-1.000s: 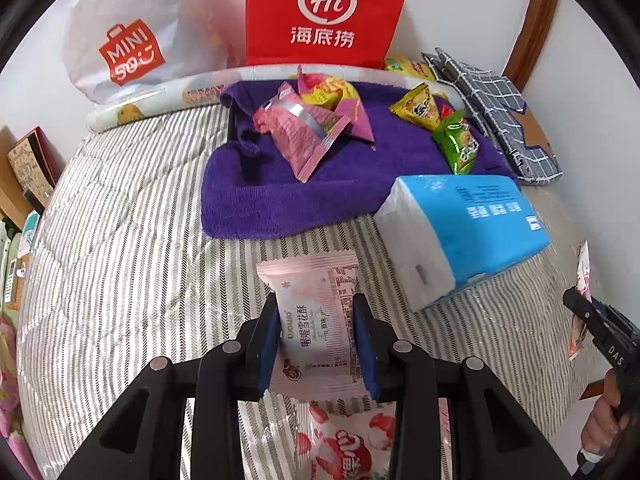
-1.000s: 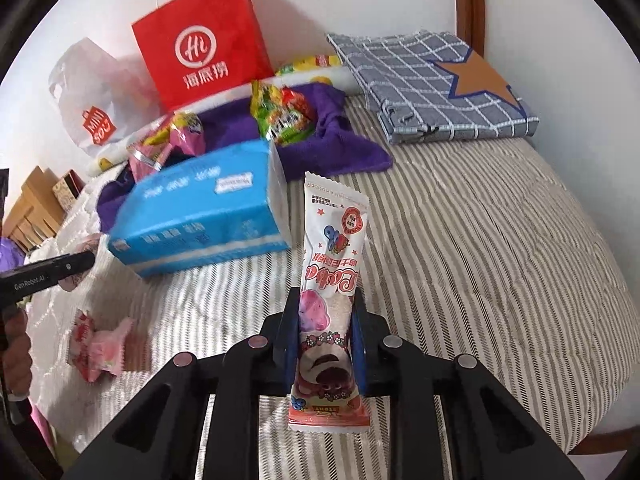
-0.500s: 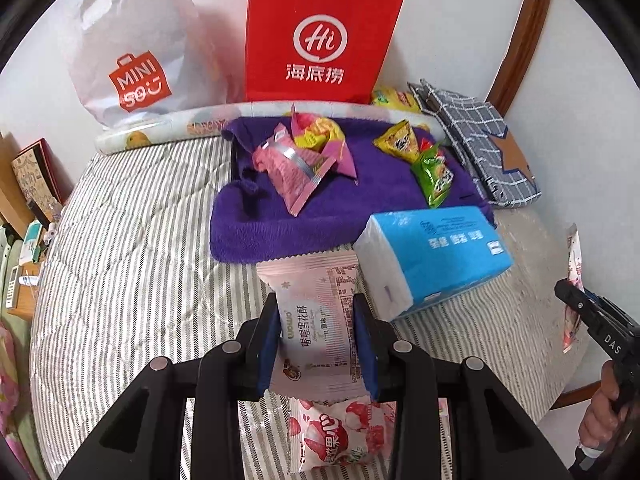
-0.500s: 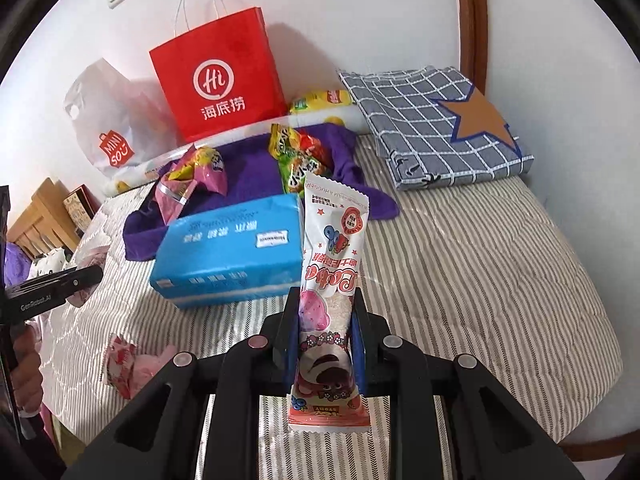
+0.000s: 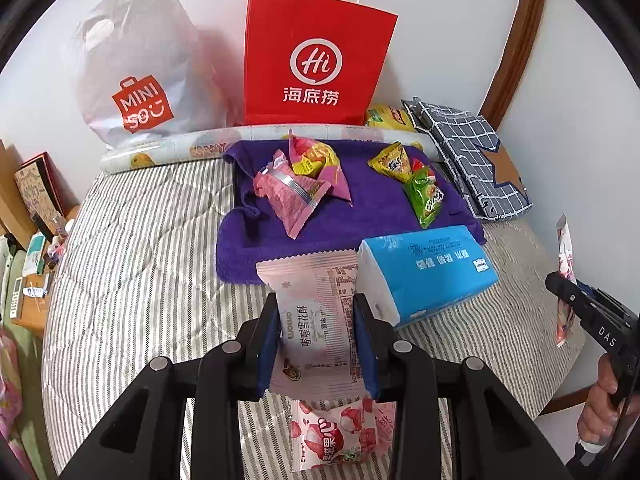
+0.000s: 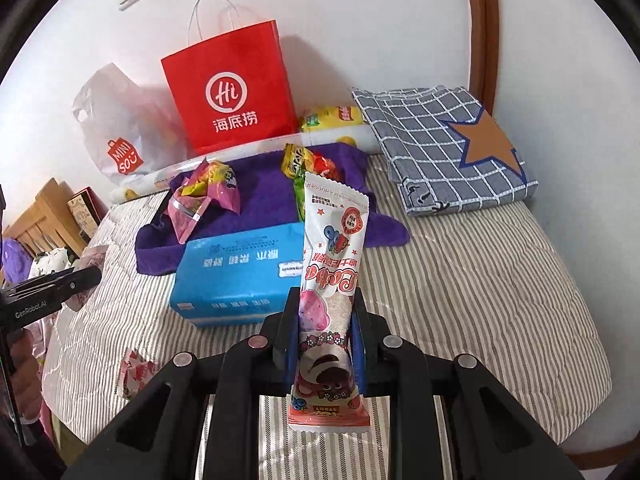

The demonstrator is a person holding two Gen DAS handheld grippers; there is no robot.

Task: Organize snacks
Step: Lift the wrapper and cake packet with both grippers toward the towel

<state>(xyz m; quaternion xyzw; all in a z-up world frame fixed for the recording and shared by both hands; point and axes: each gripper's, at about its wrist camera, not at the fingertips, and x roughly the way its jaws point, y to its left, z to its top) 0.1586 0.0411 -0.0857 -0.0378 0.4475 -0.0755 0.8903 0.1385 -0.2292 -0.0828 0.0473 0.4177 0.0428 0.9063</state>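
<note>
The left gripper (image 5: 320, 344) is clamped on a pale pink snack packet (image 5: 314, 320); the right gripper (image 6: 326, 340) pinches a tall pink wafer packet (image 6: 330, 280). Both have pulled back and risen from the bed (image 6: 460, 280) over the last second, so both snacks seem in transit. A red-and-white packet (image 5: 334, 436) lies below. Beyond the blue tissue pack (image 5: 428, 272), the purple towel (image 5: 368, 216) holds sorted snacks, perhaps their destination; striped bedding beside it lies open.

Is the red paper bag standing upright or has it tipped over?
Upright. The red paper bag stands against the wall behind the purple towel, handles pointing up. Its contents cannot be seen.
</note>
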